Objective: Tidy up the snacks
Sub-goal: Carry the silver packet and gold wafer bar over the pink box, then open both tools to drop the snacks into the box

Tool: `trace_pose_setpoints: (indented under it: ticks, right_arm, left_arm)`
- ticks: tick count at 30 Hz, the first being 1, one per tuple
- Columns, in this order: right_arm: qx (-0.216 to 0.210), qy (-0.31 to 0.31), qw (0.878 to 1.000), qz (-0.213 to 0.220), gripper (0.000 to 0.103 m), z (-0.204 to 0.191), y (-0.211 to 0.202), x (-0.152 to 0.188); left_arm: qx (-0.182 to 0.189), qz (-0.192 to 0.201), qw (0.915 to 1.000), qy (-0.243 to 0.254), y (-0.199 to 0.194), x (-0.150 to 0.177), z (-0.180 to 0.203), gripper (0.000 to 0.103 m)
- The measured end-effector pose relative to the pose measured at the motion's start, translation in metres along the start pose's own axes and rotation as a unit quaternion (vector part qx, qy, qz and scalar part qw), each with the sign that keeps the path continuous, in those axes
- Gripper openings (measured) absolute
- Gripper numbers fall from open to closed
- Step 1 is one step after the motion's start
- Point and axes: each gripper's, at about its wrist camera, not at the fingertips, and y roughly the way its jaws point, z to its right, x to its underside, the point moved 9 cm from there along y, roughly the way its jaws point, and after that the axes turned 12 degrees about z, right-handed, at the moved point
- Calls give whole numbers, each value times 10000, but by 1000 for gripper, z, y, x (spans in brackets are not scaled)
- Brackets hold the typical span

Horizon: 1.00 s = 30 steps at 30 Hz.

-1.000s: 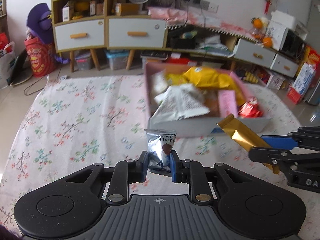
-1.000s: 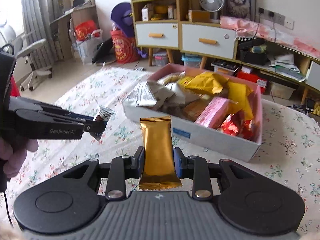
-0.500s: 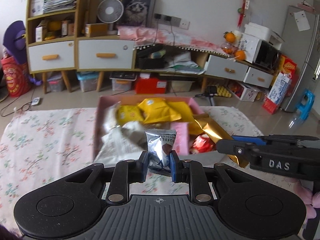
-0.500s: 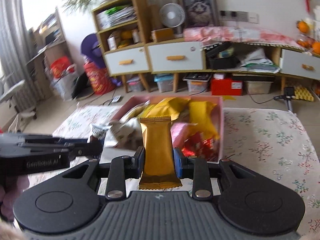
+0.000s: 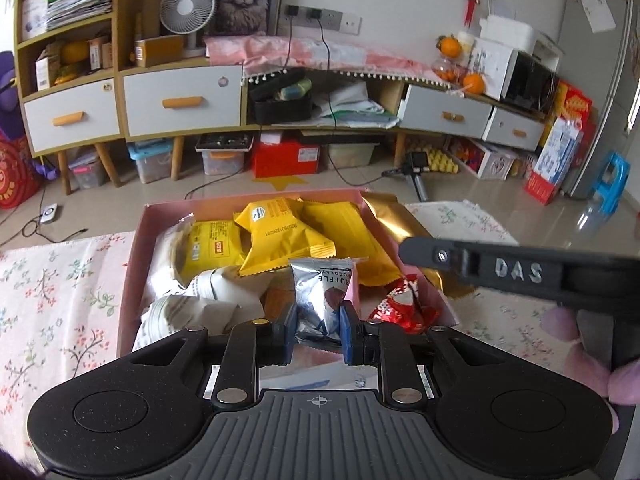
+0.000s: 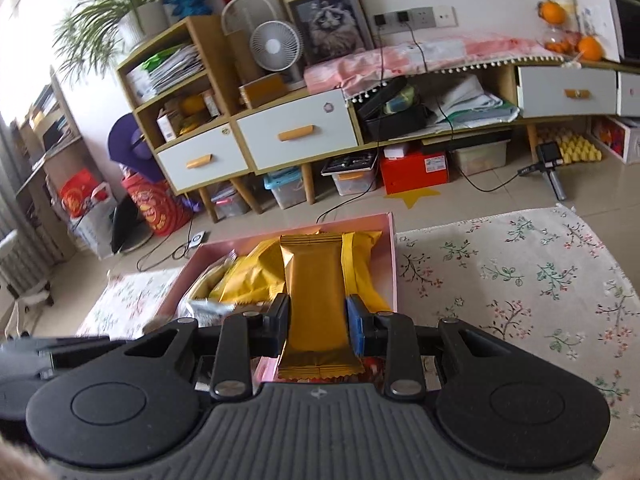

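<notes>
My left gripper (image 5: 318, 328) is shut on a small silver truffle chocolate packet (image 5: 323, 292), held upright over the near part of the pink snack box (image 5: 134, 248). My right gripper (image 6: 318, 320) is shut on a long gold snack bar packet (image 6: 314, 292), held over the same box (image 6: 390, 256). In the left wrist view the right gripper's black body (image 5: 520, 270) crosses from the right, with the gold packet (image 5: 394, 220) sticking out past the box's right wall. The box holds several yellow packets (image 5: 280, 236), grey-white bags (image 5: 200, 300) and a red wrapper (image 5: 400, 306).
The box sits on a floral tablecloth (image 6: 520, 280) with bare cloth to its left and right. Beyond the table edge are a tiled floor, a drawer cabinet (image 5: 128, 104), a fan (image 5: 186, 4), storage bins and a red box (image 5: 286, 156). A gloved hand (image 5: 592, 356) grips the right tool.
Both grippers have travelled toward the box with their packets and now hover over it. The views swung so the box lies straight ahead. Neither grip has altered.
</notes>
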Motion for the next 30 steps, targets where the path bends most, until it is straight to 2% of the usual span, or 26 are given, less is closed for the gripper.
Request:
trace_pose_setpoints:
  ticks: [7, 11, 17, 19, 20, 21, 24, 27, 30]
  right_arm:
    - [53, 320, 9995, -26, 28, 7, 17, 3]
    - [70, 303, 9995, -62, 28, 7, 21, 5]
    - [113, 255, 9995, -118, 30, 7, 23, 7]
    - [120, 320, 9994, -99, 37, 7, 22, 4]
    - [117, 370, 9992, -95, 46, 8, 22, 3]
    - [84, 429, 9990, -100, 49, 8, 22, 2]
    - [80, 445, 9989, -154, 51, 9, 19, 1]
    - [92, 369, 9991, -170, 58, 8, 14, -1]
    - [84, 322, 9994, -122, 66, 9, 4, -4]
  left_arm:
    - [-142, -309, 9994, 11, 17, 10, -5, 20]
    - [-204, -415, 9989, 68, 22, 15, -6, 20]
    - [-239, -307, 9992, 118, 22, 14, -6, 23]
    - [-226, -260, 9993, 155, 21, 13, -4, 28]
    - [-201, -256, 9993, 159, 20, 12, -3, 35]
    - [-189, -242, 9994, 170, 19, 11, -2, 42]
    - [-181, -170, 9994, 221, 14, 7, 3, 58]
    - [-160, -140, 9994, 269, 8, 4, 7, 69]
    - [-162, -114, 9996, 194, -1, 4, 11, 75]
